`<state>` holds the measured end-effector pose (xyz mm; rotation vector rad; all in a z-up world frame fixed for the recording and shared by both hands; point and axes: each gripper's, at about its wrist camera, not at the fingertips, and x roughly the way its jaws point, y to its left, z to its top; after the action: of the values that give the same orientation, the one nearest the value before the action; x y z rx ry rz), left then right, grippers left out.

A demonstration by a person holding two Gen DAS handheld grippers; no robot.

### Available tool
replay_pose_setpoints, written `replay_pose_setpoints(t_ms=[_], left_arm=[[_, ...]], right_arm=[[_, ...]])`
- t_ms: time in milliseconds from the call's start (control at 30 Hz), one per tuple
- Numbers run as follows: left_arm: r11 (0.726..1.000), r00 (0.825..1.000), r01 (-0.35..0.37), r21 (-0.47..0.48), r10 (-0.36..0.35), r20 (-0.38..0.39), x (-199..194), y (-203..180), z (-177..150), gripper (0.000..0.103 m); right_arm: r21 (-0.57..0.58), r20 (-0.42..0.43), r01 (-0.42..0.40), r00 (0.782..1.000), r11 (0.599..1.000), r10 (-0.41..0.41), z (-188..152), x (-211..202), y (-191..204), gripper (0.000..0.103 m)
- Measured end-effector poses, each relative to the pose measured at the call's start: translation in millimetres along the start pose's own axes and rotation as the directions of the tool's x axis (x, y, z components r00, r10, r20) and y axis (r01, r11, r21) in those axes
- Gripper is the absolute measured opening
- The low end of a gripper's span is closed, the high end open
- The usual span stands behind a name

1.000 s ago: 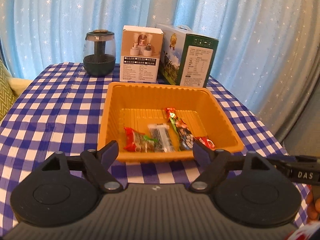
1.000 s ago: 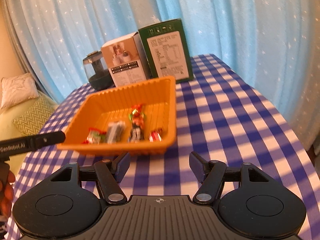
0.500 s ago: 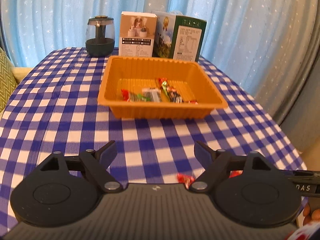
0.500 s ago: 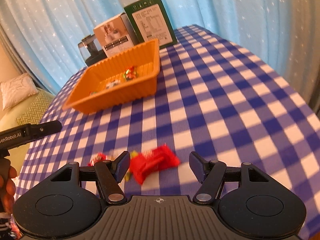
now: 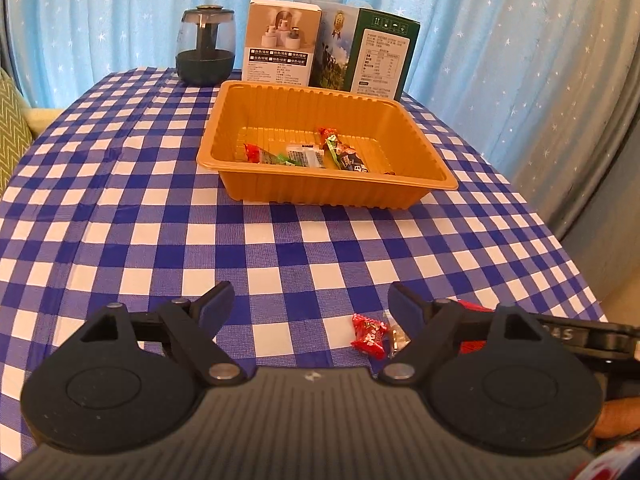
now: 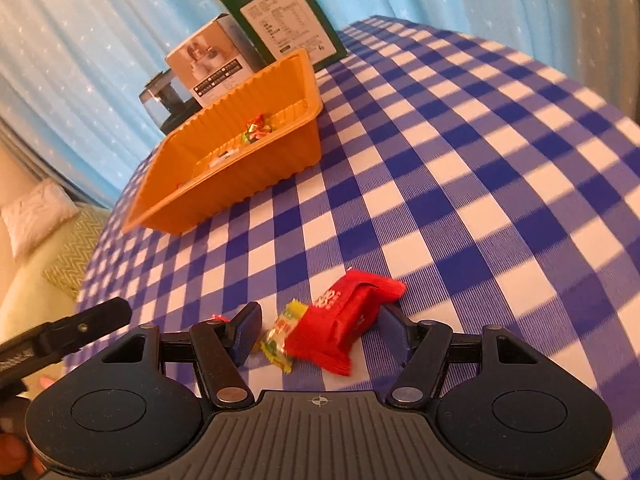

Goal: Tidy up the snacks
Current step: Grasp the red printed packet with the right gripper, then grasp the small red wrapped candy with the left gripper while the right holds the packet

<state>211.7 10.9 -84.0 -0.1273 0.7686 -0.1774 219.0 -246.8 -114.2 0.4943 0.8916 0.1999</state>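
An orange tray [image 5: 320,192] [image 6: 224,188] holds several wrapped snacks at mid table. My right gripper [image 6: 318,326] is open, low over the cloth, with a large red snack packet [image 6: 344,328] and a small yellow-green candy [image 6: 282,330] lying between its fingers. A small red candy [image 5: 370,336] lies on the cloth just inside my left gripper's right finger; a clear-wrapped bit [image 5: 394,334] sits beside it. In the right wrist view only a red sliver [image 6: 218,318] of that candy shows. My left gripper [image 5: 312,306] is open and empty, near the table's front edge.
A dark glass jar [image 5: 206,46], a white box [image 5: 282,46] and a green carton [image 5: 370,58] stand behind the tray. The table has a blue checked cloth [image 5: 120,200]. A sofa with cushions [image 6: 48,240] is at the left. Curtains hang behind.
Both grippers have pulled back from the tray toward the front edge. The right gripper has dropped lower, so the red packet and yellow-green candy now lie between its fingers.
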Motion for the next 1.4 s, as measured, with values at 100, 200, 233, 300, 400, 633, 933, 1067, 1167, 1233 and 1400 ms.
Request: replay_pose_setpoints(t_ms=[100, 200, 233, 300, 400, 633, 933, 1067, 1167, 1233, 1400], left_arm=[[1.000, 1.000, 0.010, -0.014, -0.010, -0.010, 3.3, 0.7, 0.7, 0.082], [1.000, 1.000, 0.011, -0.016, -0.012, -0.018, 5.7, 0.2, 1.0, 0.082], [1.000, 1.000, 0.012, -0.016, -0.013, -0.020, 6.4, -0.2, 1.1, 0.082], [1.000, 1.000, 0.015, -0.016, -0.015, -0.024, 7.2, -1.4, 1.0, 0.082], [1.000, 0.999, 0.024, -0.011, -0.024, -0.025, 6.8, -4.1, 0.9, 0.082], [1.000, 0.999, 0.029, -0.001, -0.029, -0.035, 7.7, -4.8, -0.9, 0.082], [0.997, 0.997, 0.046, 0.065, -0.042, -0.066, 13.6, -10.2, -6.1, 0.082], [0.988, 0.995, 0.062, 0.142, -0.050, -0.085, 18.7, -21.1, -13.5, 0.079], [0.982, 0.992, 0.083, 0.171, -0.066, -0.103, 24.5, -27.9, -17.2, 0.070], [0.979, 0.991, 0.088, 0.185, -0.068, -0.111, 28.5, -31.4, -19.6, 0.066], [0.971, 0.991, 0.077, 0.226, -0.049, -0.125, 40.1, -39.2, -24.0, 0.047]], right_arm=[[-0.050, 0.012, 0.034, 0.999, 0.998, -0.033, 1.3, 6.8, 6.5, 0.065], [-0.135, 0.017, 0.082, 0.997, 0.988, -0.080, -0.3, 13.2, 15.7, 0.065], [-0.161, 0.020, 0.096, 0.995, 0.982, -0.094, -1.9, 14.5, 18.0, 0.065], [-0.218, 0.022, 0.123, 0.992, 0.968, -0.122, -4.8, 17.1, 22.2, 0.057], [-0.271, 0.025, 0.142, 0.990, 0.952, -0.140, -8.5, 18.2, 25.1, 0.046], [-0.224, 0.006, 0.125, 0.992, 0.967, -0.127, -4.0, 16.4, 15.8, 0.033], [-0.384, 0.016, 0.184, 0.981, 0.905, -0.193, -11.3, 19.6, 30.6, 0.033], [-0.355, 0.022, 0.188, 0.981, 0.916, -0.193, -9.2, 16.5, 27.5, 0.029], [-0.333, 0.043, 0.208, 0.978, 0.920, -0.206, -5.8, 11.6, 24.5, 0.028], [-0.325, 0.047, 0.229, 0.973, 0.918, -0.226, -4.7, 10.6, 21.7, 0.028], [-0.303, 0.048, 0.252, 0.967, 0.919, -0.250, -3.0, 10.8, 12.6, 0.029]])
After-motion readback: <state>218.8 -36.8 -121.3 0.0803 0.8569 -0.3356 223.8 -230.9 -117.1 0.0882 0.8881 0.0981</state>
